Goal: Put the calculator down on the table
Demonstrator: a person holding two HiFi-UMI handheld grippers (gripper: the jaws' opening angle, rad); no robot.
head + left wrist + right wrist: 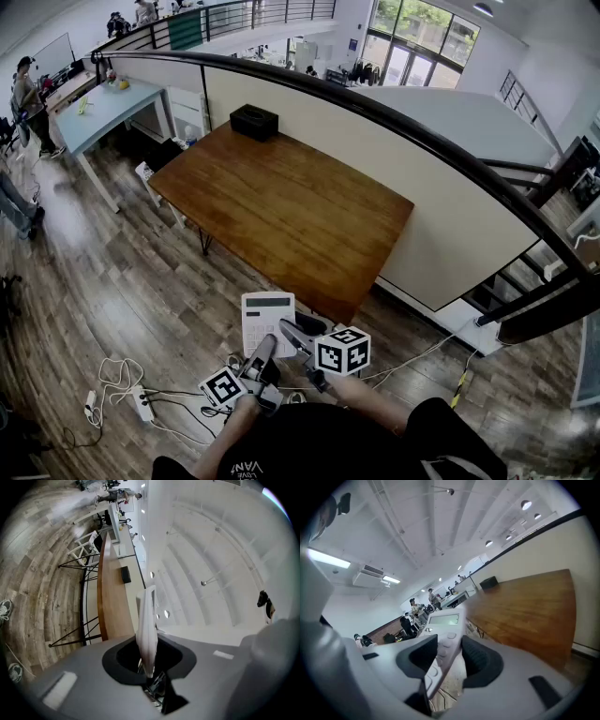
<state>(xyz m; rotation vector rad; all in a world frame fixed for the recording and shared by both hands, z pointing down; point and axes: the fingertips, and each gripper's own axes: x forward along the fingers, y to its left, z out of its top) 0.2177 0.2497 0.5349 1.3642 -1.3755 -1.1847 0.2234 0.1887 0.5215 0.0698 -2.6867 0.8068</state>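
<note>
The white, flat plastic calculator (268, 321) is not on the table yet. We carry it in the air just short of the near corner of the brown rectangular wooden table (281, 211), over the grey plank floor (141, 281), keys up and display end towards the table.

Our left gripper (150, 654) has it. In the left gripper view the calculator shows edge-on and the jaws are clamped on its thin body near its near end. Our right gripper (451, 657) stands with its jaws wide apart. The calculator lies slantwise between them, but a strip of floor shows between it and one pad, so we judge that this gripper is not pressing on it and the left one bears the load.

We judge the step in hand to be the carry towards the table, with the set-down itself not yet begun. The next move calls for bringing the calculator forward over the tabletop, lowering it flat until its back rests on the wood, and only then parting the left jaws and drawing both grippers back towards us.

The tabletop is bare on our side. A small black box (253, 121) sits at its far end, well clear. On the floor short of the table and to its left lie white cables (117, 377), which play no part in this.
</note>
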